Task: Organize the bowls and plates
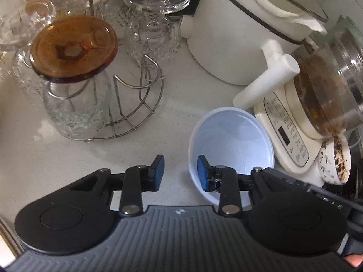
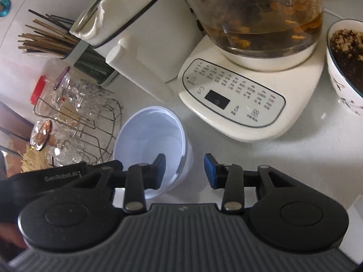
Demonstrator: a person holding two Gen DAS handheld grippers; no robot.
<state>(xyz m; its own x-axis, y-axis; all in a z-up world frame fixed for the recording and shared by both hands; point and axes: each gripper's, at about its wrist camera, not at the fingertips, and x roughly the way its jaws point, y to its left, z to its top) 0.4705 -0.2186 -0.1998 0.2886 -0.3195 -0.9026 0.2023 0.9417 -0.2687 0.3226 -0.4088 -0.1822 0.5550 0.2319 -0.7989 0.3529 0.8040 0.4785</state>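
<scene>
Straddling the rim of the pale blue bowl [image 1: 231,140] from both sides, I have my two claws spread apart and neither one pinching anything yet. My left claw [image 1: 180,173] has its right pad inside the bowl and its left pad out over the bare table [image 1: 45,158], so the near-left wall of the bowl sits in the gap. My right claw [image 2: 185,172] mirrors that: its left pad hangs inside the bowl, its right pad over the table, with the bowl's right wall between them.

The bowl stands upright and empty on the table, just in front of the cream kettle base [image 2: 238,104] and beside the wire glass rack [image 1: 136,104]. I judge I'm placed this way because a thin, light bowl is easiest taken by its wall, one pad in and one out.

Off to the right, the patterned bowl [image 2: 344,68] with dark contents sits close to the kettle base, so I'd want to lift straight up and clear of it. The white pot's handle [image 1: 267,83] also reaches toward the bowl's far rim, which leaves little room to tip it backward.
</scene>
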